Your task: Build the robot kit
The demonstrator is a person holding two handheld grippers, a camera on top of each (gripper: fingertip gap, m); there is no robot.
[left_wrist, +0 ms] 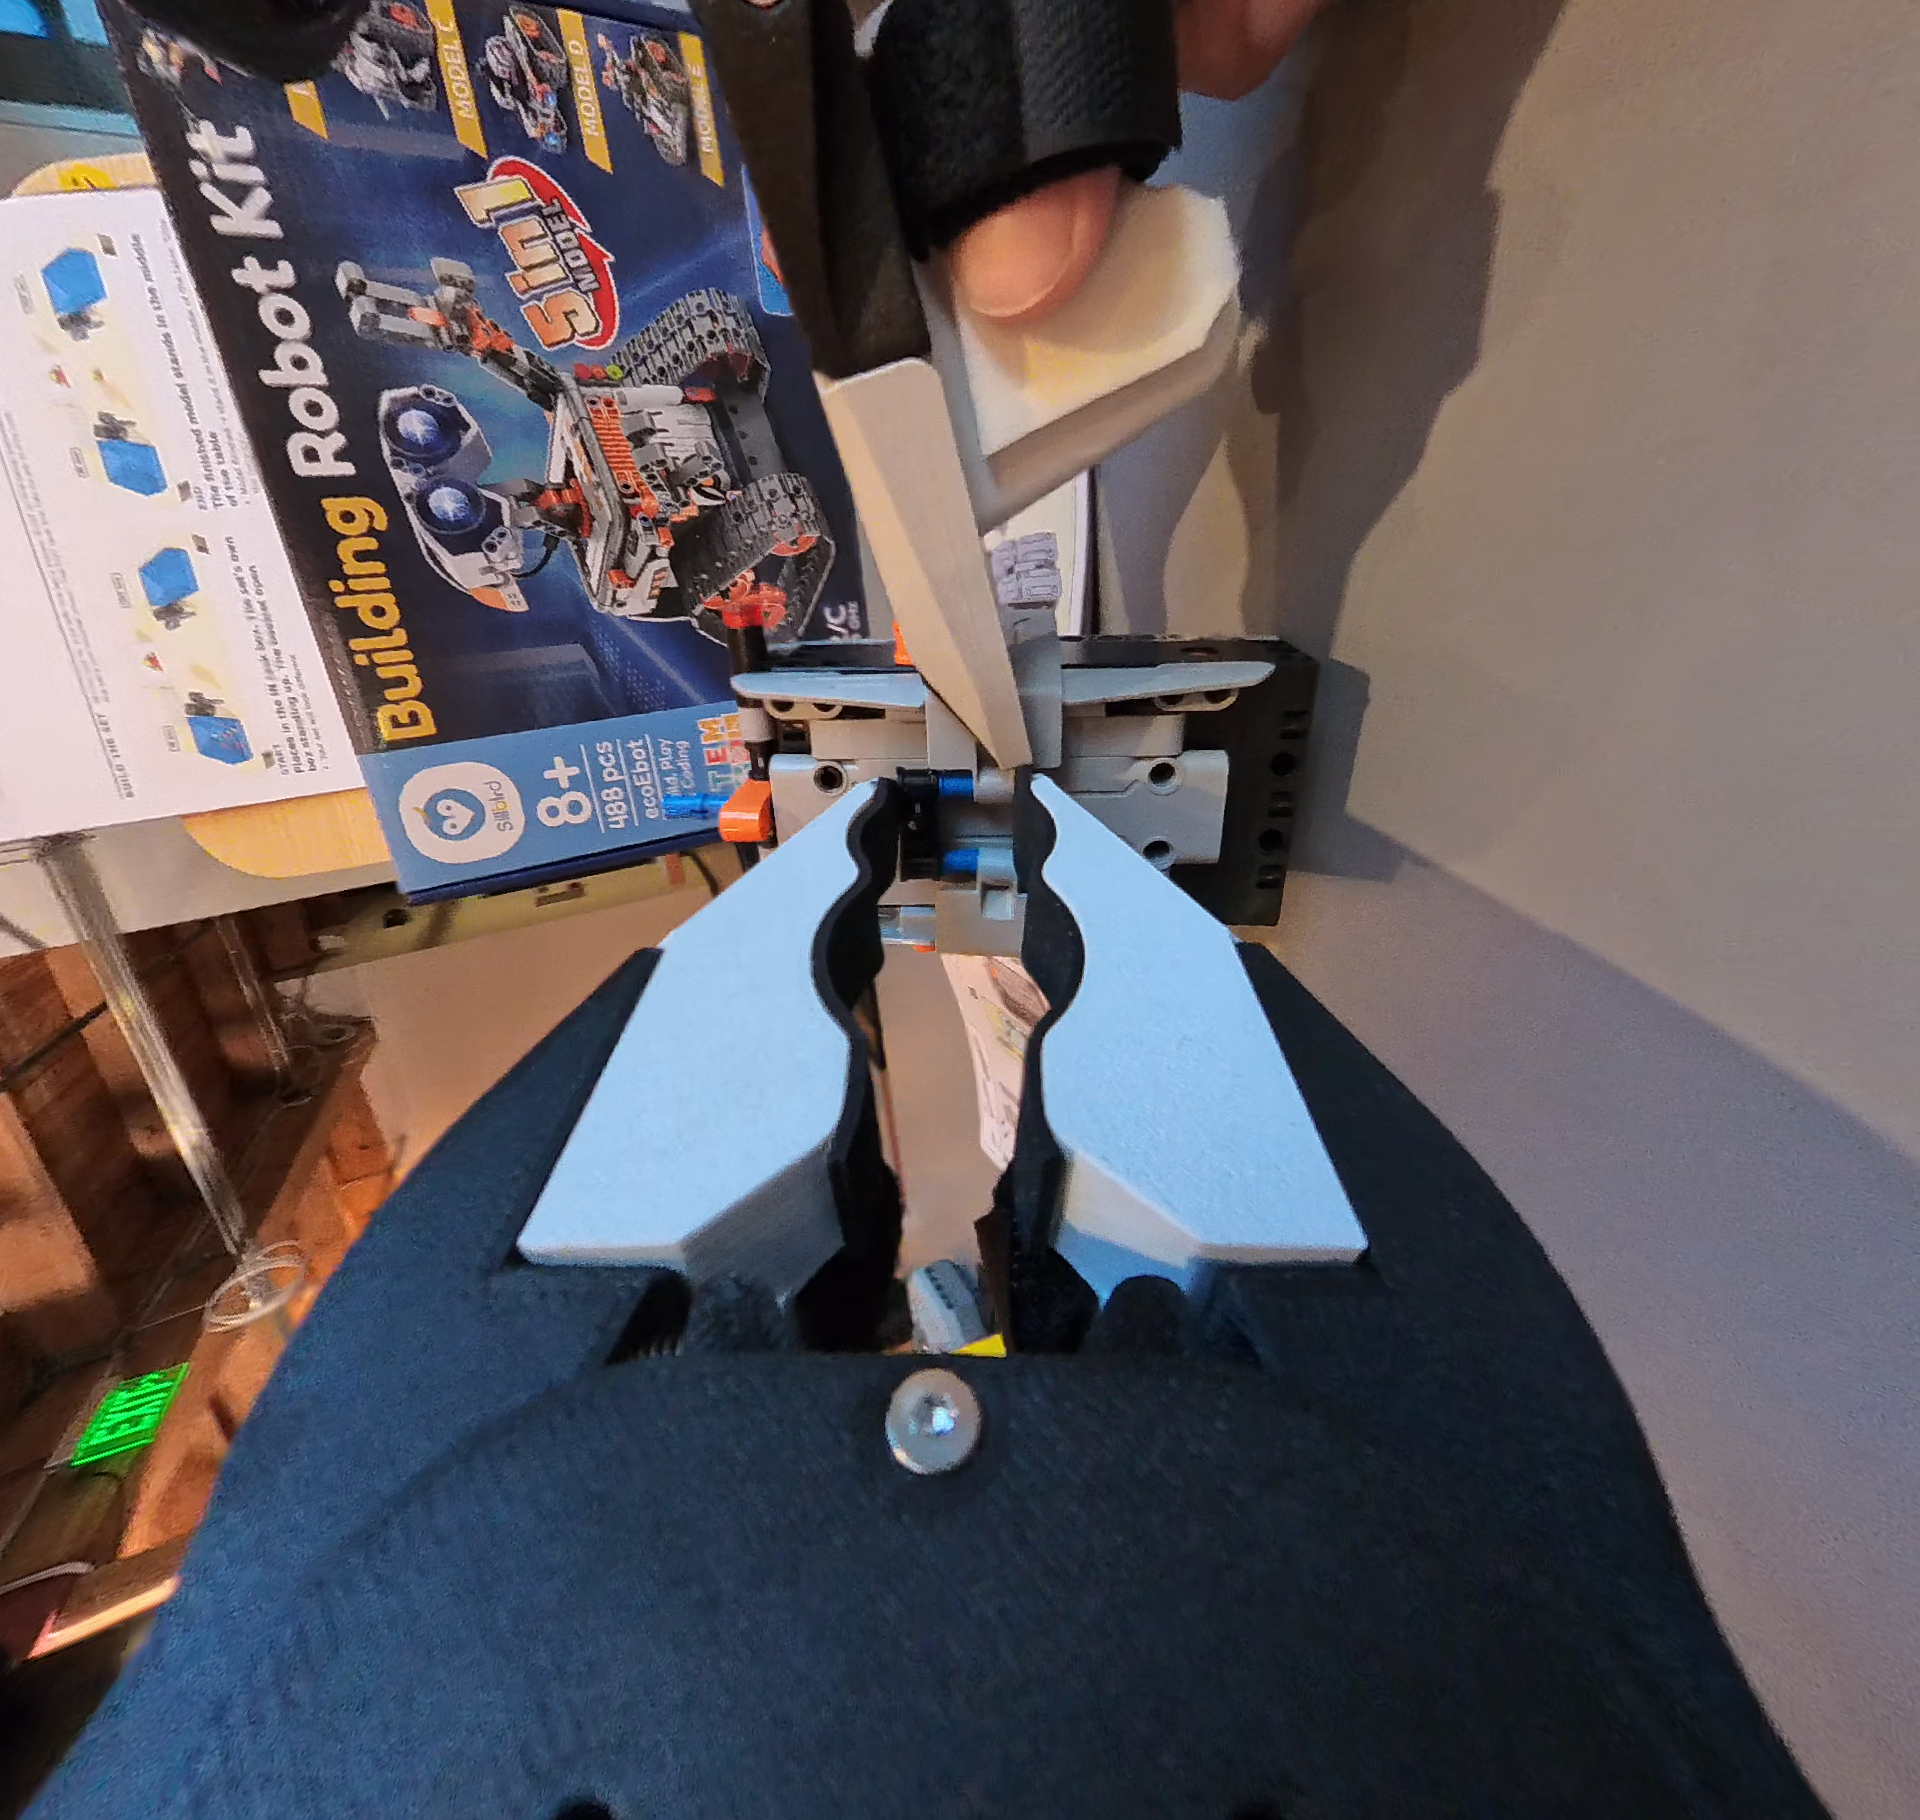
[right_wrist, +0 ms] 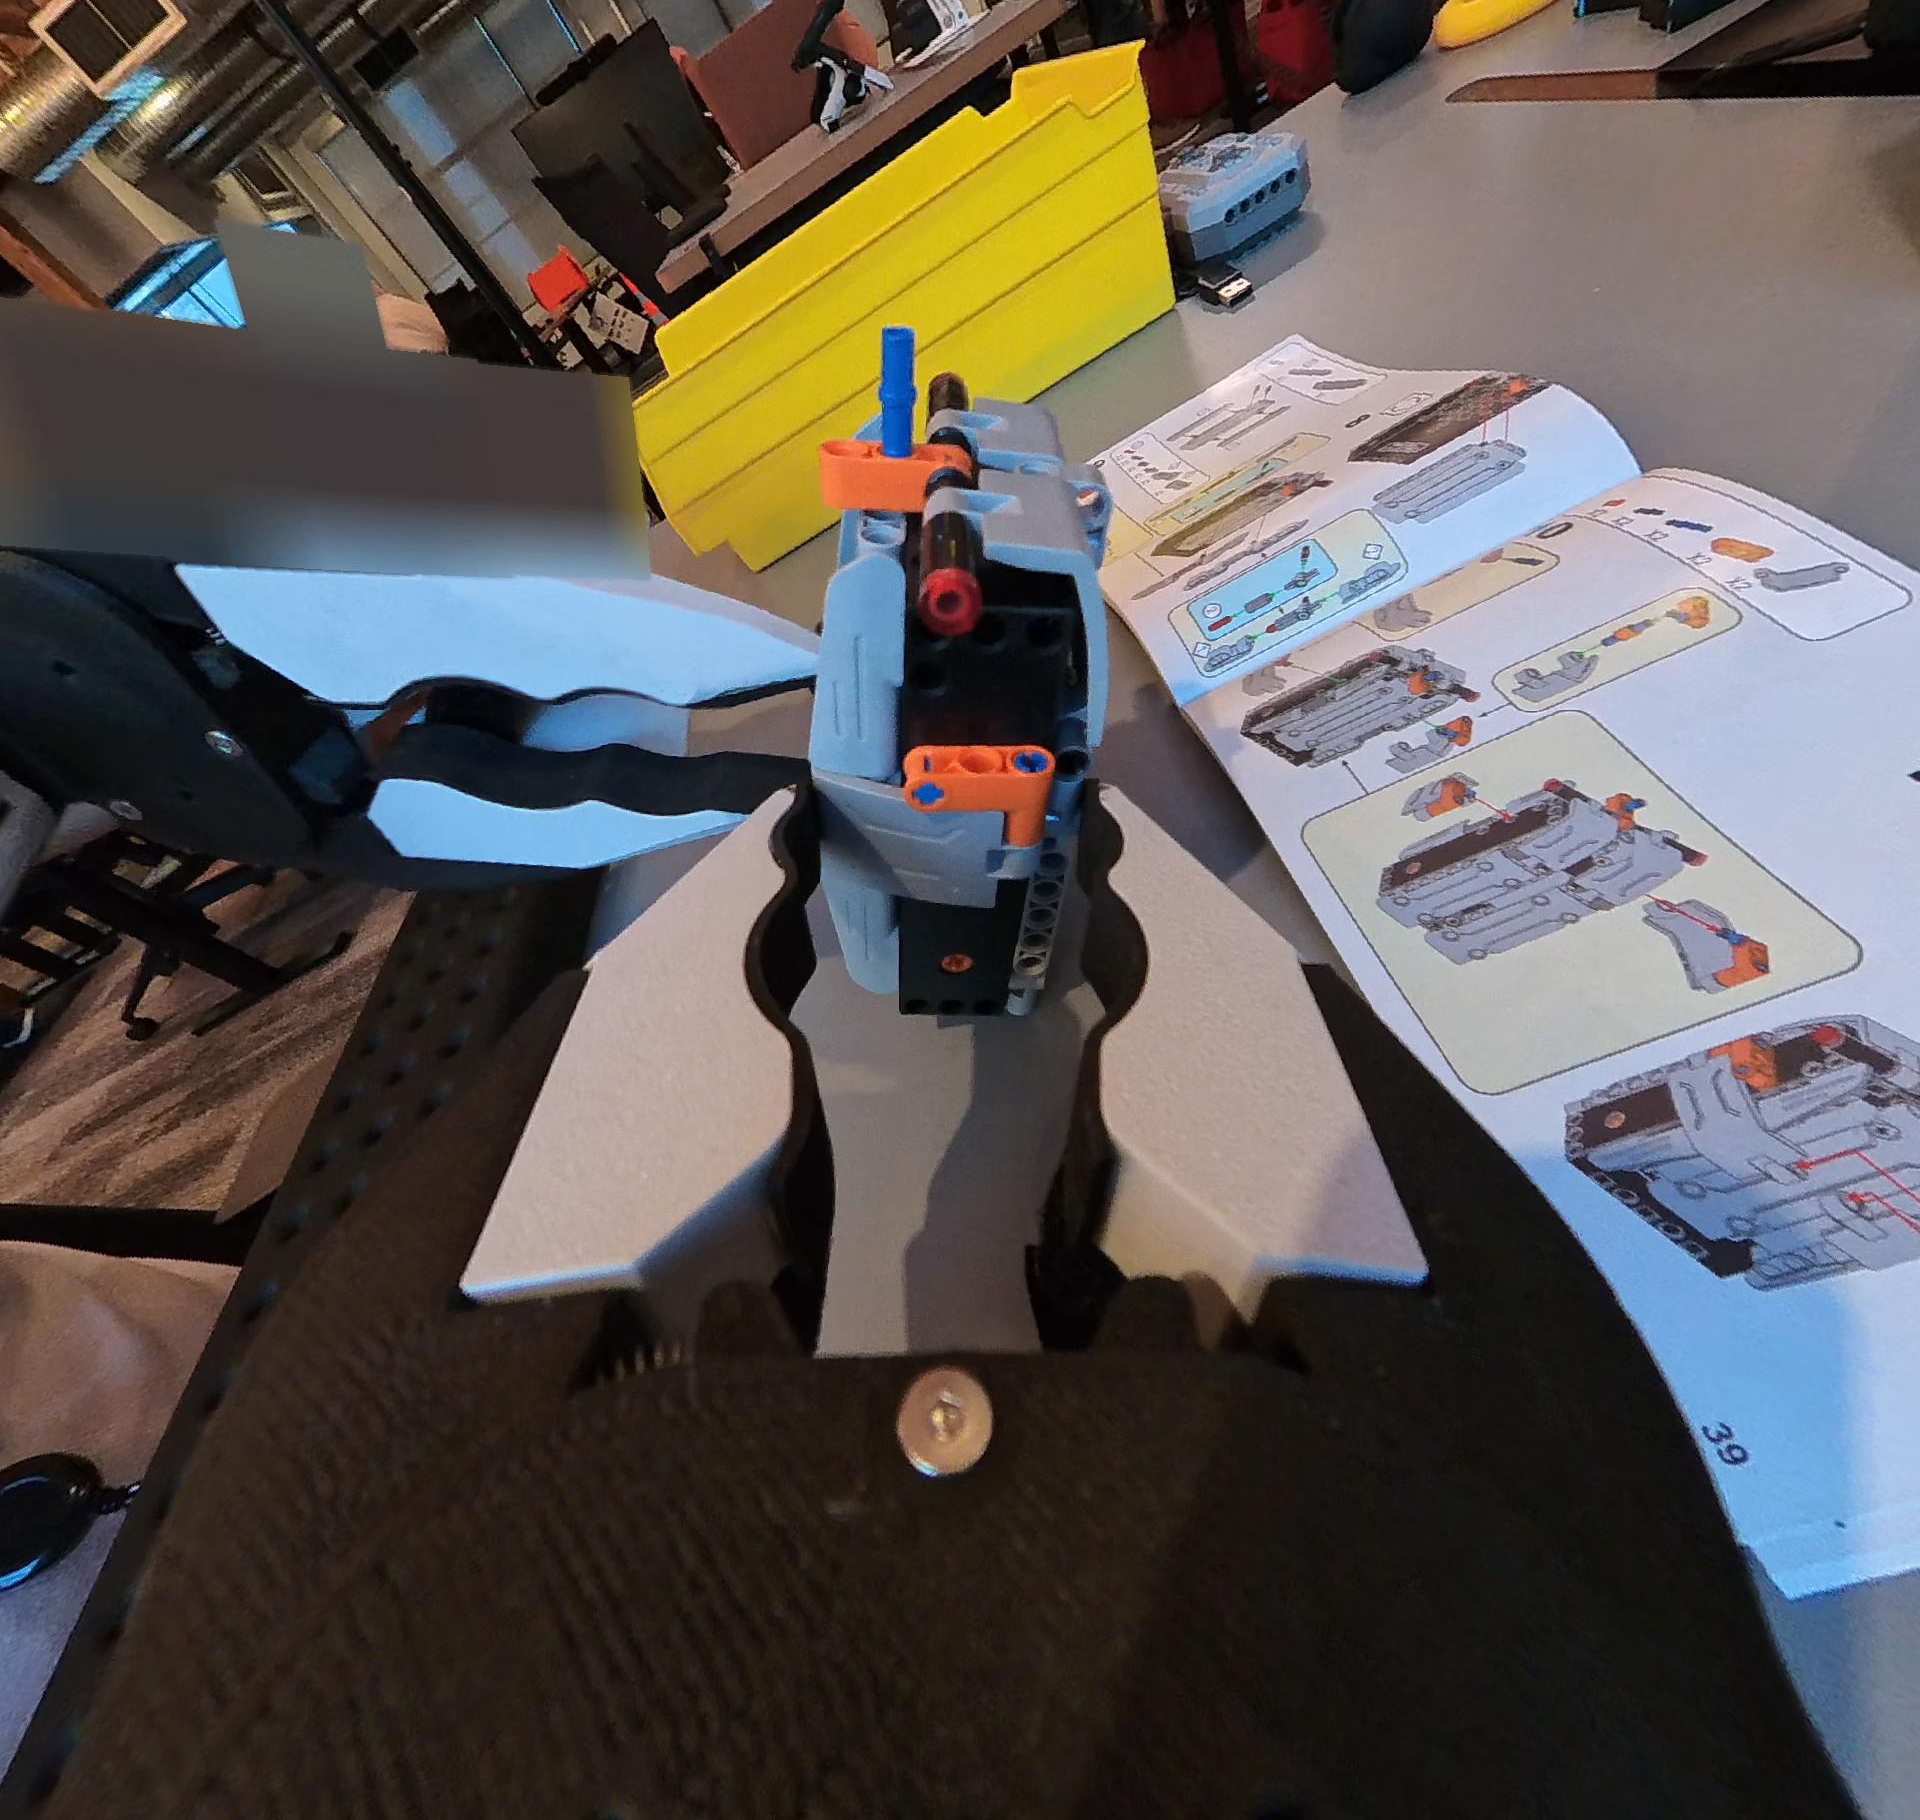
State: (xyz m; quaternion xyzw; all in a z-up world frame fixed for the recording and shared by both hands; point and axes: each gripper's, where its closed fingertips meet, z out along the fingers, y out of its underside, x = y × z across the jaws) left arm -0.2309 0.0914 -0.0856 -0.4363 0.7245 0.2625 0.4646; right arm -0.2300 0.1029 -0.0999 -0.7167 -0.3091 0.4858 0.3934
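Note:
A grey and black brick model (right_wrist: 862, 690) with orange connectors, a blue pin and a red-tipped axle stands on end on the grey table. My right gripper (right_wrist: 951, 814) is shut on its lower part, one finger on each side. My left gripper (left_wrist: 961, 804) is shut on a small grey section with blue pins on the model's side (left_wrist: 1164, 794). In the right wrist view the left gripper (right_wrist: 779, 721) comes in from the left and touches the model. In the left wrist view a right gripper finger (left_wrist: 935, 544) comes down from above, with a thumb (left_wrist: 1029, 253) on its trigger.
A blue kit box (left_wrist: 468, 482) and a white printed sheet (left_wrist: 125, 523) stand behind the model. A yellow bin (right_wrist: 935, 295), a grey hub (right_wrist: 1236, 191) and a USB plug (right_wrist: 1226, 290) lie on the table. An open instruction booklet (right_wrist: 1558, 731) lies to the right. My two grippers' fingertips are within a few centimetres of each other.

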